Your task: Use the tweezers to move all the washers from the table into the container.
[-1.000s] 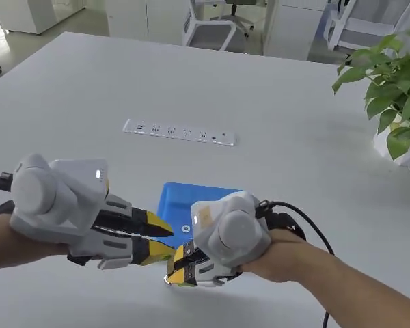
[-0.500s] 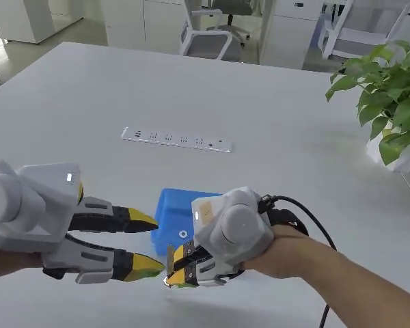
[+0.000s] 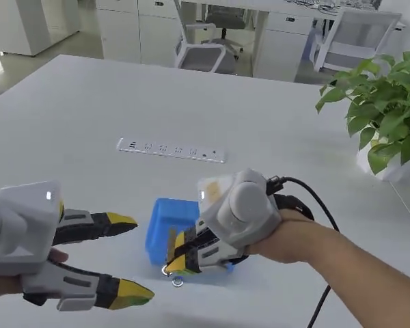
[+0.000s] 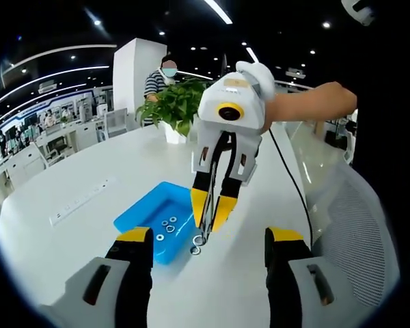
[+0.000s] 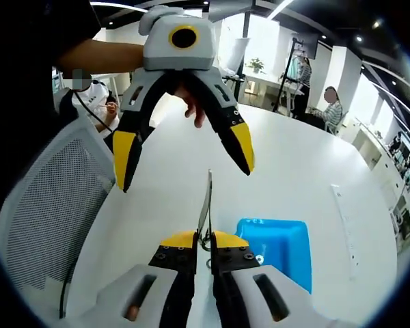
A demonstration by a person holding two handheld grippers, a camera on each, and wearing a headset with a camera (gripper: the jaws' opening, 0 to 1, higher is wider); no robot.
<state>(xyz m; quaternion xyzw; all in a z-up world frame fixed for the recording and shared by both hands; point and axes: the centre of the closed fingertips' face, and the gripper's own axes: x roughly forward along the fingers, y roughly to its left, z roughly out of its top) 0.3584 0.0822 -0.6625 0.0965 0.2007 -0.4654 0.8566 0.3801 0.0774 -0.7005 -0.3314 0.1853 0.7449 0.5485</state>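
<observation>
Your right claw (image 3: 174, 258) is clamped tight on the tweezers (image 5: 206, 201). Their tips point down at the tabletop (image 3: 273, 137), just outside the container (image 3: 160, 222), on its near side. Two loose washers (image 4: 195, 250) lie there by the tips; whether one is pinched, I cannot tell. More washers (image 4: 167, 224) sit inside the container. Your left claw (image 3: 133, 258) is spread wide and empty, near the container, facing the right claw.
</observation>
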